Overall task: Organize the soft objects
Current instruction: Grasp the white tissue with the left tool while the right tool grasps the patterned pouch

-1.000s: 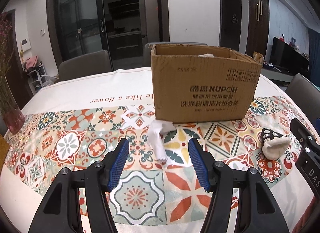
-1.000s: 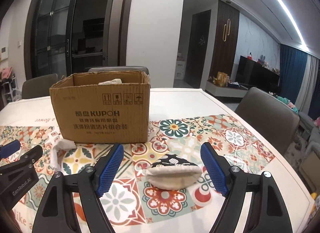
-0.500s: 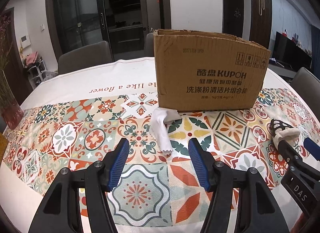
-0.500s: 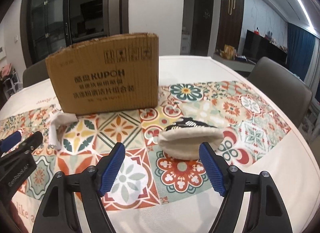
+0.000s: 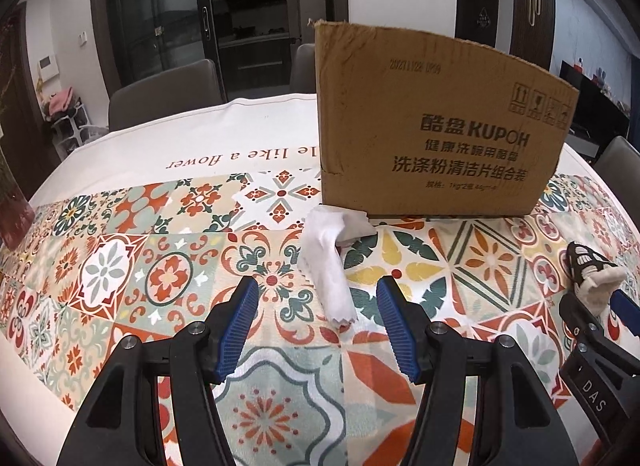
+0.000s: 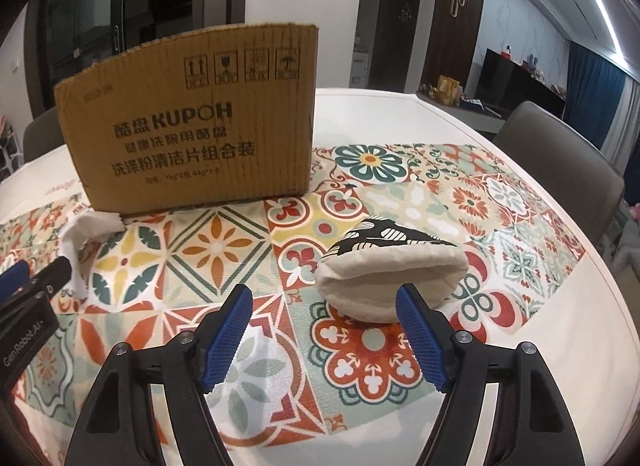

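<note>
Nearest, the left tool (image 5: 316,330) gapes around the white cloth's (image 5: 332,274) near end, unpinched; the right tool (image 6: 322,332) stands wide, empty, its right finger at the cream pouch (image 6: 390,278). Both soft things still lie on the desk (image 5: 240,129); the cardboard box (image 5: 436,133) waits behind.

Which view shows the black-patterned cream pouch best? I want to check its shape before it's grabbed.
The right wrist view: the pouch lies whole and central, just beyond the open right gripper. The left wrist view catches it only small at the right edge, partly hidden.
</note>
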Available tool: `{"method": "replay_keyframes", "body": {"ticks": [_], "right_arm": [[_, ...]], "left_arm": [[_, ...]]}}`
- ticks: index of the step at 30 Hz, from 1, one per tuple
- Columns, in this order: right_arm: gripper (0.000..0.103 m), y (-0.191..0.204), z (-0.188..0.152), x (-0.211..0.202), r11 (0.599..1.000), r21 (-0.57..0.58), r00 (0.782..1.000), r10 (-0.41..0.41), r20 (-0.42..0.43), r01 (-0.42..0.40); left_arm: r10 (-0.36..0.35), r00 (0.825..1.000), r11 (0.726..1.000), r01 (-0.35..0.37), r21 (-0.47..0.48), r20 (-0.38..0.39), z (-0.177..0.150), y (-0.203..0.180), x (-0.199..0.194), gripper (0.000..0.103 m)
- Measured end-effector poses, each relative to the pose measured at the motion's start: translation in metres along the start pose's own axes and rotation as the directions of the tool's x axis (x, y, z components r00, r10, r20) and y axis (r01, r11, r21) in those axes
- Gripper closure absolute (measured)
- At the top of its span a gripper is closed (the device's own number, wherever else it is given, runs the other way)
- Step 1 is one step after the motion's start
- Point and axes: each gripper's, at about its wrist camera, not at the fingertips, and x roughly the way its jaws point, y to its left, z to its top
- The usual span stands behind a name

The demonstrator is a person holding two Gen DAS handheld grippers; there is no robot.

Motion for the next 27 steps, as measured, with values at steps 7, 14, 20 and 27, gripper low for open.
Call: {"method": "replay_keyframes", "body": {"ticks": [7, 14, 20, 27], "right_arm": [[0.028, 0.003, 0.002, 0.017, 1.0, -0.001, 0.999, -0.03, -0.042, 0.03], [0.036, 0.004, 0.007, 0.027, 0.998, -0.003, 0.997, -0.066, -0.04, 0.066], [0.059, 0.005, 0.011, 0.037, 0.998, -0.006, 0.996, -0.061, -0.07, 0.061], [0.08, 0.004, 0.012, 0.034, 0.997, -0.038, 0.997, -0.062, -0.044, 0.061]], "left_arm": [[-0.008, 0.999, 1.0, 0.008, 0.014, -0.035, 0.006, -0.004, 0.021, 0.043], [-0.017, 0.998, 1.0, 0.018, 0.017, -0.067, 0.012, -0.007, 0.04, 0.05], [-0.026, 0.995, 0.999, 0.029, 0.027, -0.1, 0.014, -0.01, 0.053, 0.074], [-0.055, 0.994, 0.997, 0.059, 0.042, -0.097, 0.012, -0.014, 0.047, 0.096]]}}
